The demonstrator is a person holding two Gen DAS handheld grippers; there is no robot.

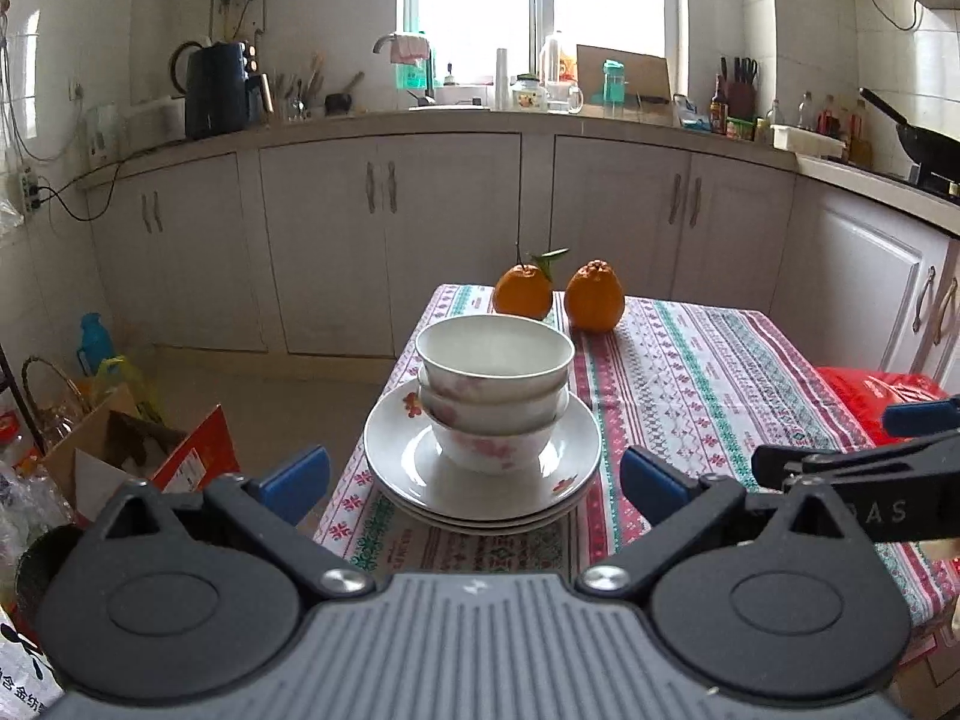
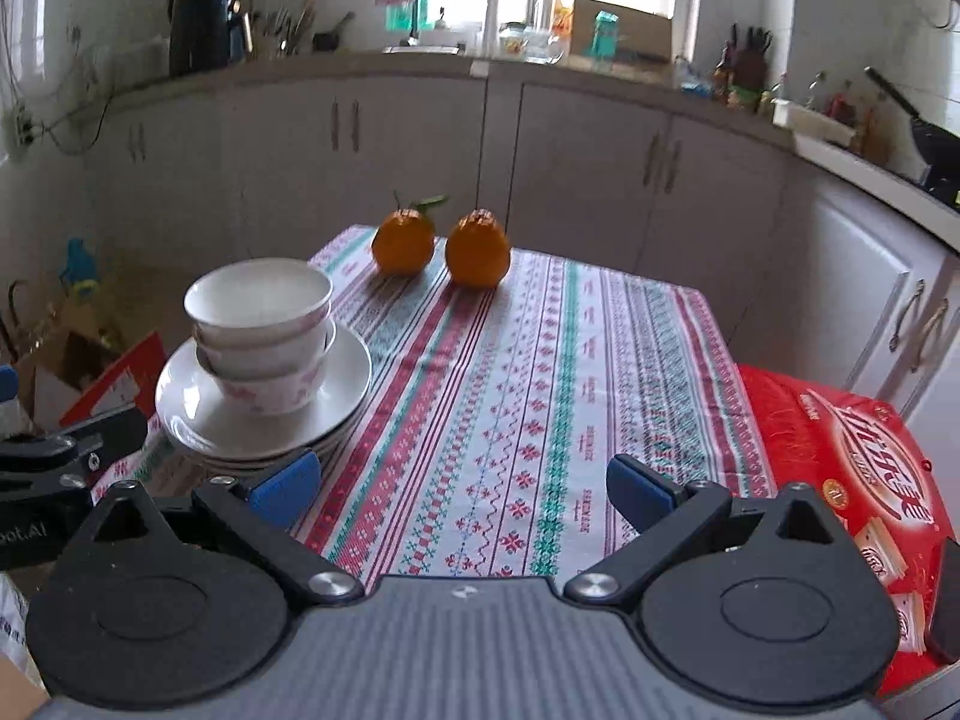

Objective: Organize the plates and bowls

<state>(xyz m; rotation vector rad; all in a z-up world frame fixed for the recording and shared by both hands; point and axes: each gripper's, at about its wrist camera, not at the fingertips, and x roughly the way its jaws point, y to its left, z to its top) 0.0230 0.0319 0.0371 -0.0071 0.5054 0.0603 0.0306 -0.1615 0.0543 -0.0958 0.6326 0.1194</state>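
Three white bowls with pink flowers point(image 1: 493, 390) point(image 2: 261, 333) are nested in a stack. They stand on a pile of white plates point(image 1: 396, 456) point(image 2: 351, 381) at the table's left side. My left gripper point(image 1: 474, 480) is open just in front of the pile, its blue pads either side of the plates' near rim, touching nothing. My right gripper point(image 2: 462, 489) is open over the bare tablecloth to the right of the pile and holds nothing. It also shows in the left wrist view as the right gripper point(image 1: 852, 450) at the right edge.
Two oranges point(image 1: 558, 294) point(image 2: 444, 249) sit at the table's far end. A striped tablecloth point(image 2: 540, 396) covers the table. A red bag point(image 2: 852, 480) lies at the right edge. Cardboard boxes point(image 1: 138, 450) stand on the floor to the left. Kitchen cabinets point(image 1: 450, 228) lie beyond.
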